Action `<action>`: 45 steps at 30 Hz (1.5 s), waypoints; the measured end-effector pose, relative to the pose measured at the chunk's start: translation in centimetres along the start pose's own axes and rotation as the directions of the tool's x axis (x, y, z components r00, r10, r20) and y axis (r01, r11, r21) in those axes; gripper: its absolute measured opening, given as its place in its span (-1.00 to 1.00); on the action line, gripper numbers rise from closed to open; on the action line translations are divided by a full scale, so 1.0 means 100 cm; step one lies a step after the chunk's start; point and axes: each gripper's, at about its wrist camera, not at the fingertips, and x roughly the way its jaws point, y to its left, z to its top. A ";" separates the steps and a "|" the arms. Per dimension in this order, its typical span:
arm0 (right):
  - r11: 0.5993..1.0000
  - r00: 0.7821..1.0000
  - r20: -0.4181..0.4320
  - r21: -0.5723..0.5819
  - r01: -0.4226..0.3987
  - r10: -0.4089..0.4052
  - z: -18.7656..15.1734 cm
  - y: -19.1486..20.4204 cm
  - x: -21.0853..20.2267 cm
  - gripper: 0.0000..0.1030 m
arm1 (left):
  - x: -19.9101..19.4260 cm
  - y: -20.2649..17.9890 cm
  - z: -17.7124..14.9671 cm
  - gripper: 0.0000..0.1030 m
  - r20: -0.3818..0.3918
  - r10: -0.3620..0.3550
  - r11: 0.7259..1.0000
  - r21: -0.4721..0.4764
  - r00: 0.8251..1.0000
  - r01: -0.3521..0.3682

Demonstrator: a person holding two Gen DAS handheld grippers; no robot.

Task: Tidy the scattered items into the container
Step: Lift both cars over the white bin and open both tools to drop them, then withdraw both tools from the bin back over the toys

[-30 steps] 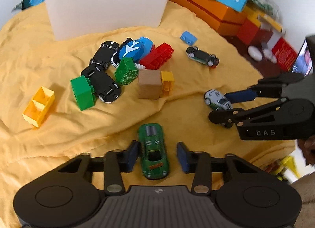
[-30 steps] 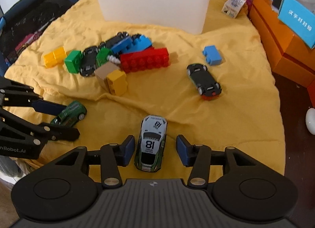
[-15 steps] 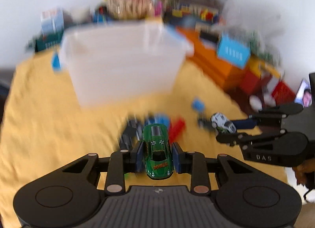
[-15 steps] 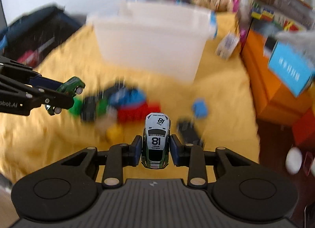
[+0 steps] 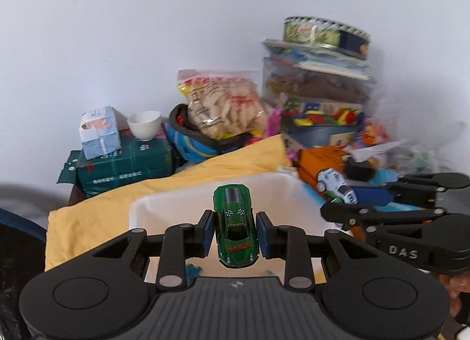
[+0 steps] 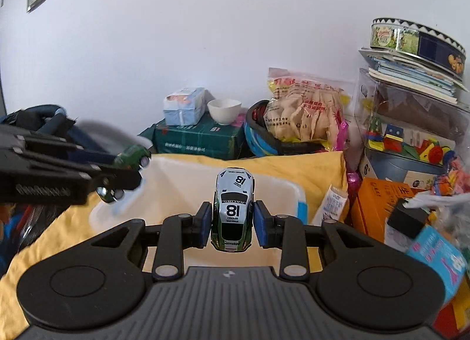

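Note:
My left gripper [image 5: 234, 235] is shut on a green toy car [image 5: 235, 222] and holds it above the open white plastic bin [image 5: 164, 208]. My right gripper [image 6: 232, 224] is shut on a white and green toy car numbered 18 [image 6: 233, 210], held over the same bin [image 6: 182, 175]. In the left wrist view the right gripper [image 5: 340, 203] comes in from the right with the white car [image 5: 335, 186] over the bin's right rim. In the right wrist view the left gripper [image 6: 123, 169] holds the green car [image 6: 132, 156] over the bin's left rim. The scattered toys are out of view.
The bin sits on a yellow cloth [image 5: 235, 161]. Behind it along the wall are a green box [image 6: 199, 137] with a tissue pack [image 6: 183, 106] and white cup [image 6: 224, 111], a snack bag [image 6: 305, 111], an orange box [image 6: 376, 205] and stacked toy boxes [image 6: 411, 122].
Both grippers closed on their cars, lifted them off the cloth and carried them forward and up over the bin. The pile of toys has dropped out of view.

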 end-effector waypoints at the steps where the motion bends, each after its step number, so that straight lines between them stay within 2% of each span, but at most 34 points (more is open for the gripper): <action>1: 1.000 1.000 -0.011 0.004 0.003 -0.003 0.003 -0.001 0.010 -0.35 | 0.010 0.001 0.001 -0.34 -0.009 0.011 1.000 0.003 1.000 -0.011; 7: 0.999 0.993 -0.116 0.025 0.021 -0.018 -0.001 -0.007 0.069 -0.34 | 0.076 0.017 -0.015 -0.34 -0.124 0.046 0.999 -0.020 0.991 -0.049; 13: 1.000 0.977 -0.213 0.017 0.026 -0.022 -0.020 -0.008 0.090 -0.29 | 0.099 0.021 -0.030 -0.33 -0.210 0.032 0.998 -0.050 0.977 -0.044; 14: 0.999 0.976 -0.215 0.017 0.030 -0.025 -0.021 -0.008 0.091 -0.19 | 0.099 0.022 -0.030 -0.29 -0.212 0.038 0.998 -0.051 0.977 -0.049; 15: 0.999 0.976 -0.214 0.019 0.033 -0.028 -0.022 -0.009 0.091 -0.07 | 0.098 0.022 -0.029 -0.20 -0.208 0.040 0.997 -0.054 0.977 -0.052; 17: 0.999 0.978 -0.209 0.019 0.034 -0.029 -0.021 -0.009 0.090 -0.05 | 0.092 0.024 -0.026 -0.09 -0.191 0.044 0.996 -0.069 0.981 -0.058; 25: 0.999 0.988 -0.152 0.017 0.035 -0.032 -0.012 -0.009 0.059 -0.01 | 0.041 0.019 -0.014 -0.06 -0.101 0.038 0.997 -0.060 0.994 -0.044; 29: 0.999 0.992 -0.123 0.032 0.015 -0.011 -0.023 -0.008 0.025 0.17 | 0.000 0.016 -0.032 0.12 -0.083 0.003 0.997 -0.073 0.997 -0.009; 31: 0.999 0.992 -0.126 0.029 0.013 -0.009 -0.036 -0.006 0.008 0.21 | -0.014 0.014 -0.052 0.19 -0.115 -0.006 0.997 -0.081 0.993 -0.003; 35: 1.000 0.984 -0.178 0.022 0.002 0.002 -0.071 -0.001 -0.017 0.21 | -0.024 0.006 -0.108 0.19 -0.241 -0.032 0.995 -0.098 0.970 0.008; 39: 0.999 0.961 -0.276 0.046 -0.011 0.024 -0.109 0.001 -0.022 0.21 | -0.022 -0.004 -0.154 0.18 -0.361 -0.032 0.996 -0.088 0.932 -0.001; 42: 0.998 0.937 -0.348 0.069 -0.009 0.032 -0.134 0.002 -0.023 0.21 | -0.022 -0.008 -0.173 0.18 -0.406 -0.053 0.994 -0.114 0.912 0.007; 45: 0.996 0.924 -0.380 0.093 -0.006 0.041 -0.147 0.002 -0.028 0.21 | -0.025 -0.013 -0.182 0.18 -0.417 -0.052 0.993 -0.116 0.907 0.004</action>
